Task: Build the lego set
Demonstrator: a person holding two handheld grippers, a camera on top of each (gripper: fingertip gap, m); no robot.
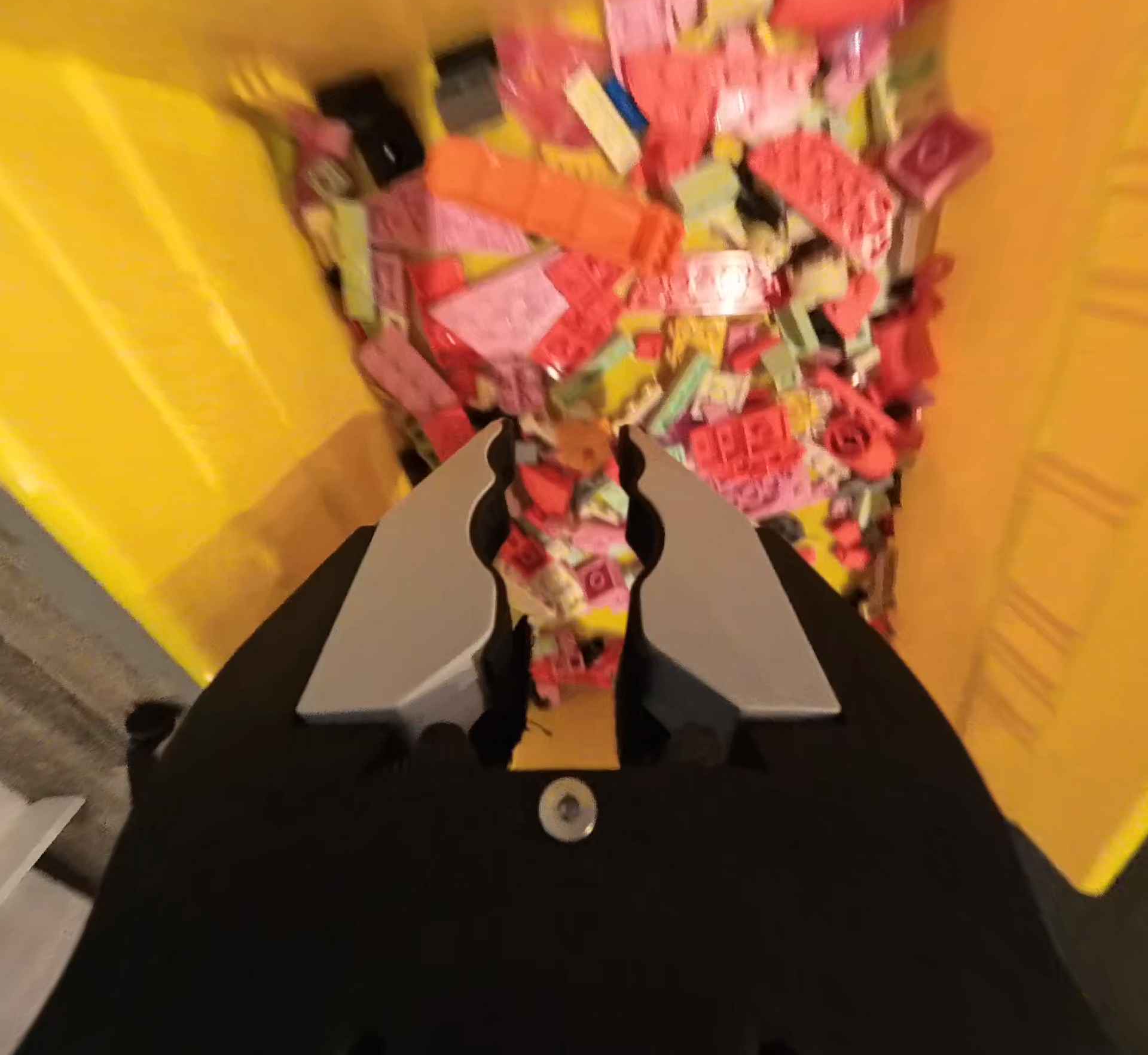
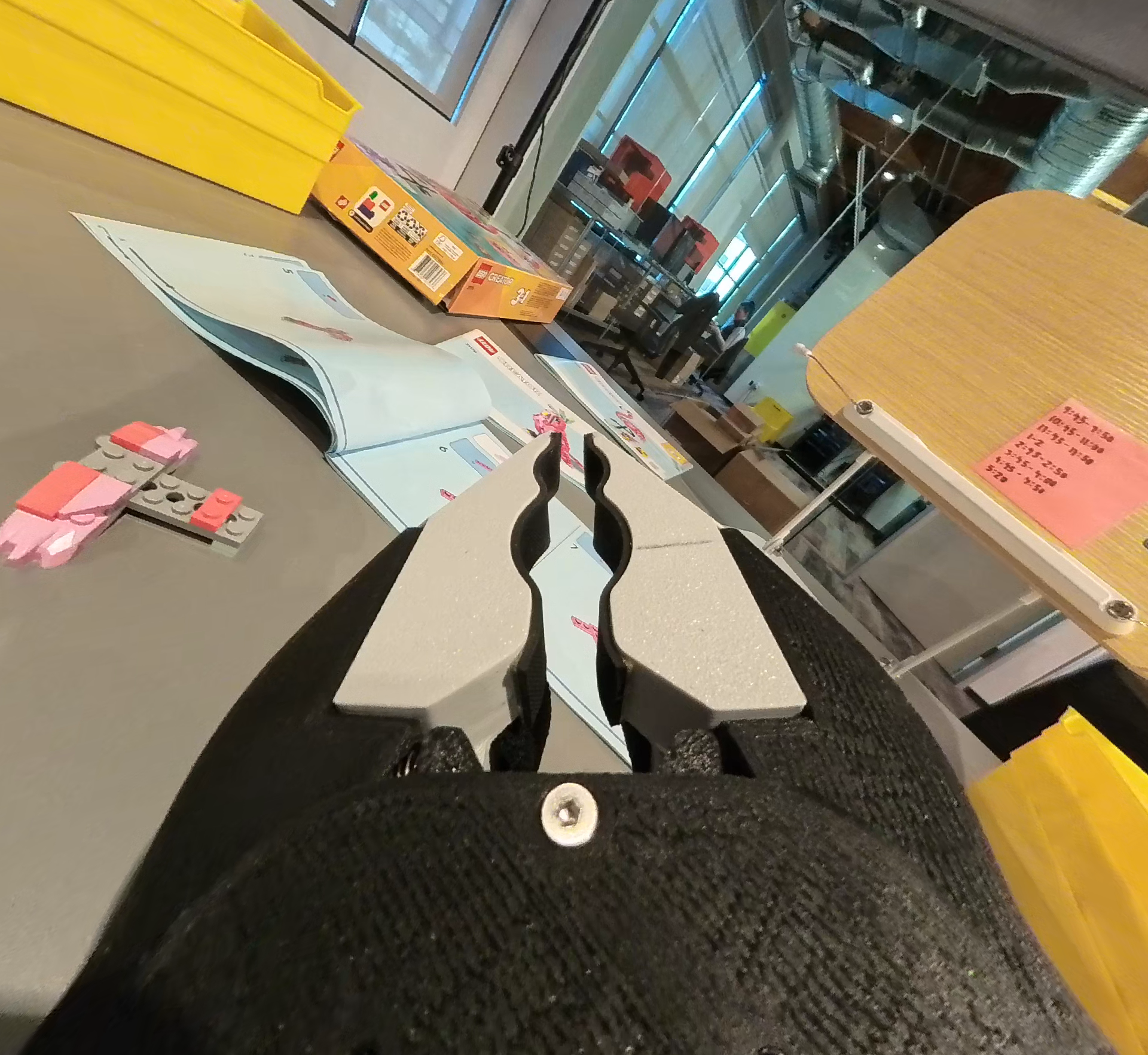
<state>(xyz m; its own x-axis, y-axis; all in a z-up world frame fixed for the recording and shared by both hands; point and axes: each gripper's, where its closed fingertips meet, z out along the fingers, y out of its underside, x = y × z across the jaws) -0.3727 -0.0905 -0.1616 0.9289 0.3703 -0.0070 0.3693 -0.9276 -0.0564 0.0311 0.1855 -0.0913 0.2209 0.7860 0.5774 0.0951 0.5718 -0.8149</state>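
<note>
In the left wrist view my left gripper [image 1: 565, 428] is open and empty, hovering over a pile of loose bricks [image 1: 671, 292] in a yellow bin [image 1: 186, 292]. The picture is blurred by motion. A long orange brick [image 1: 546, 199] lies on top of the pile and a small orange round piece [image 1: 582, 446] lies just beyond the fingertips. In the right wrist view my right gripper [image 2: 568, 437] is empty, its jaws only slightly apart, low over the grey table [image 2: 155, 652]. A partial build [image 2: 124, 485] of grey plates with pink and red pieces lies to its left.
An open instruction booklet [image 2: 373, 354] lies ahead of the right gripper, with further booklets [image 2: 615, 404] and the orange set box [image 2: 435, 243] beyond. Stacked yellow bins [image 2: 155, 81] stand far left. A wooden panel [image 2: 994, 354] and another yellow bin [image 2: 1068, 851] are on the right. The grippers' ends are close to 50 centimeters from one another. The left tips stand about 6 centimeters off the long orange brick [image 1: 546, 199].
</note>
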